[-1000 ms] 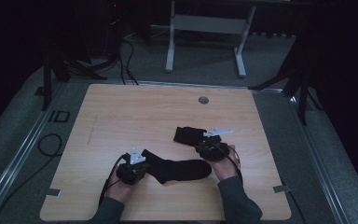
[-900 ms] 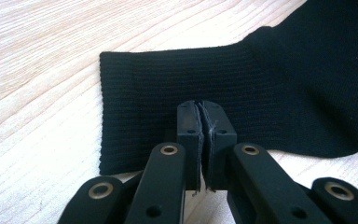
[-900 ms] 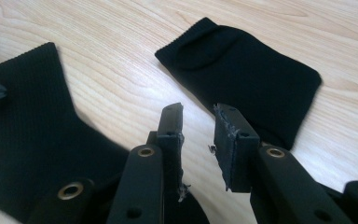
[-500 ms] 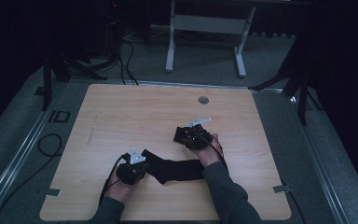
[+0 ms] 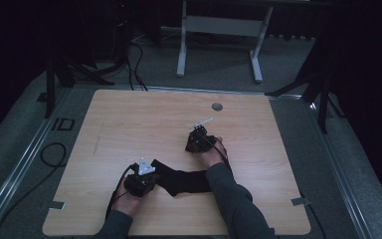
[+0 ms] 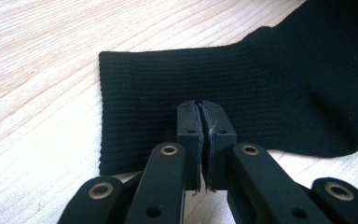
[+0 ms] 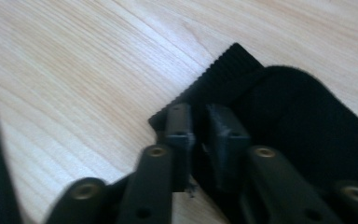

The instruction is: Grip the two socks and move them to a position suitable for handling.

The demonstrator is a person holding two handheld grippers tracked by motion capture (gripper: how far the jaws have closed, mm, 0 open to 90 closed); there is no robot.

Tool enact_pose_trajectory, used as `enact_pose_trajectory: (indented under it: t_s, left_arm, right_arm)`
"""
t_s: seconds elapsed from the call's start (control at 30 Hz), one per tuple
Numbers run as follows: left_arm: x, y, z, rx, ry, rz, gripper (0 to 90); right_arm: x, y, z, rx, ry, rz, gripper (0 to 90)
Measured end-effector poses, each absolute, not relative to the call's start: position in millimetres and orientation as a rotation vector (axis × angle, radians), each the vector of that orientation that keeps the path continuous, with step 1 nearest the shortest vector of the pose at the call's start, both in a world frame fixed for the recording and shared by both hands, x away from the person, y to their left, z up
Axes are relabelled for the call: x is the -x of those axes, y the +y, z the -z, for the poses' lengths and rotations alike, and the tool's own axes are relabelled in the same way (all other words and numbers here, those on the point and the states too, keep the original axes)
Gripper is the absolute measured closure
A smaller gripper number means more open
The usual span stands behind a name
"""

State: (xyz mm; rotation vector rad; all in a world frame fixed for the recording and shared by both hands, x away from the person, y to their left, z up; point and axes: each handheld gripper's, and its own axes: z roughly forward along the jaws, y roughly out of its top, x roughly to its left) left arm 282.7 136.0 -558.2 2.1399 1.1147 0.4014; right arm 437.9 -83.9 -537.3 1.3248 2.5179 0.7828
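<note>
On the table (image 5: 129,119), the left gripper (image 6: 200,140) pinches the ribbed cuff of a black sock (image 6: 261,88) lying flat near the front edge. The right gripper (image 7: 198,140), its jaws just closing, clamps a second sock's (image 7: 289,116) cuff farther back.

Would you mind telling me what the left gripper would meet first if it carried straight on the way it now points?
Probably just more of the black sock. The left gripper is already shut on its ribbed cuff, and the cloth stretches flat on the table directly ahead of the jaws. Beyond the sock lies bare wood, though depth is hard to judge.
</note>
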Motion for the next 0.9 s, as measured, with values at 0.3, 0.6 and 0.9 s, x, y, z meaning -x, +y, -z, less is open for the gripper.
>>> enact_pose_trajectory:
  t_s: [0.3, 0.6, 0.9]
  left_arm:
    - [-282.7, 135.9, 558.2, -2.14, 1.115, -0.402, 87.1]
    - [-282.7, 136.0, 558.3, -2.14, 1.114, -0.402, 87.0]
    - [-282.7, 135.9, 558.2, -2.142, 1.114, -0.402, 87.0]
  right_arm:
    - [-430.6, -93.4, 528.8, -1.416, 2.536, -0.884, 88.9]
    - [-413.2, -93.6, 506.4, -1.388, 2.545, -1.053, 88.9]
    - [-400.3, -125.6, 476.7, -1.379, 2.421, -1.197, 88.9]
